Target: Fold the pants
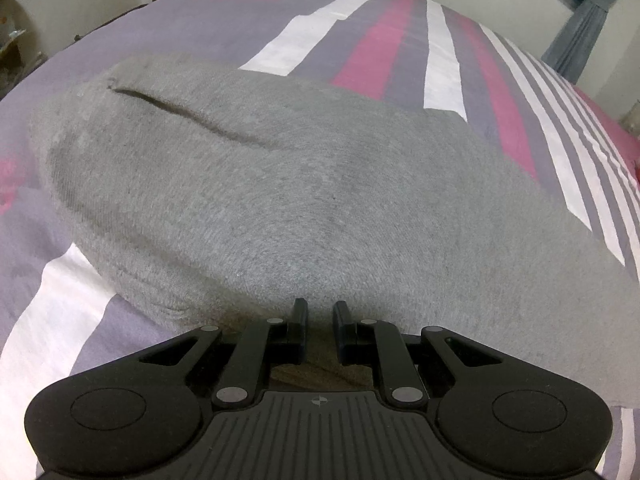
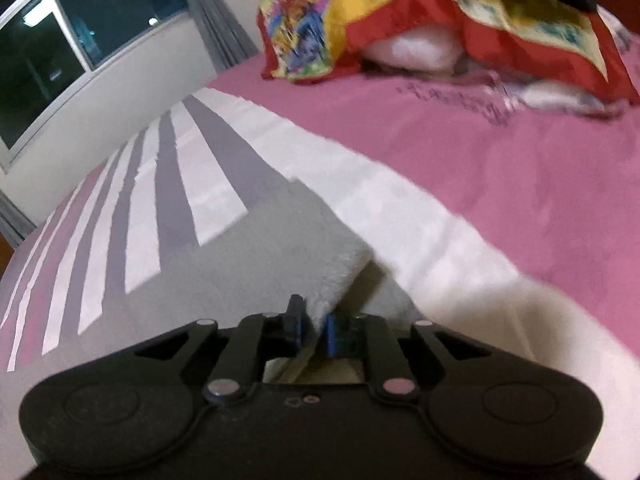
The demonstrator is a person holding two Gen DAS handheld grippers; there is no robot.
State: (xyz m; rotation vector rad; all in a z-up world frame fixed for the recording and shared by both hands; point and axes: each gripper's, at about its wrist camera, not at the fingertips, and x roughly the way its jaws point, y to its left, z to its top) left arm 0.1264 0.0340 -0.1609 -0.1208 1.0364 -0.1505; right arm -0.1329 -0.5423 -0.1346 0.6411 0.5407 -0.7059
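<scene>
Grey knit pants (image 1: 256,184) lie spread on the striped bed cover, waist and pocket slit toward the far left in the left wrist view. My left gripper (image 1: 320,312) is shut on the near edge of the pants, cloth pinched between its narrow jaws. In the right wrist view a grey leg end of the pants (image 2: 296,240) lifts off the bed. My right gripper (image 2: 314,320) is shut on that cloth, which folds up between the blue-padded fingers.
The bed cover (image 1: 380,52) has purple, pink and white stripes. A bright yellow-and-red patterned blanket (image 2: 400,12) over white bedding lies at the far end. A window (image 2: 60,40) with grey curtains is at left.
</scene>
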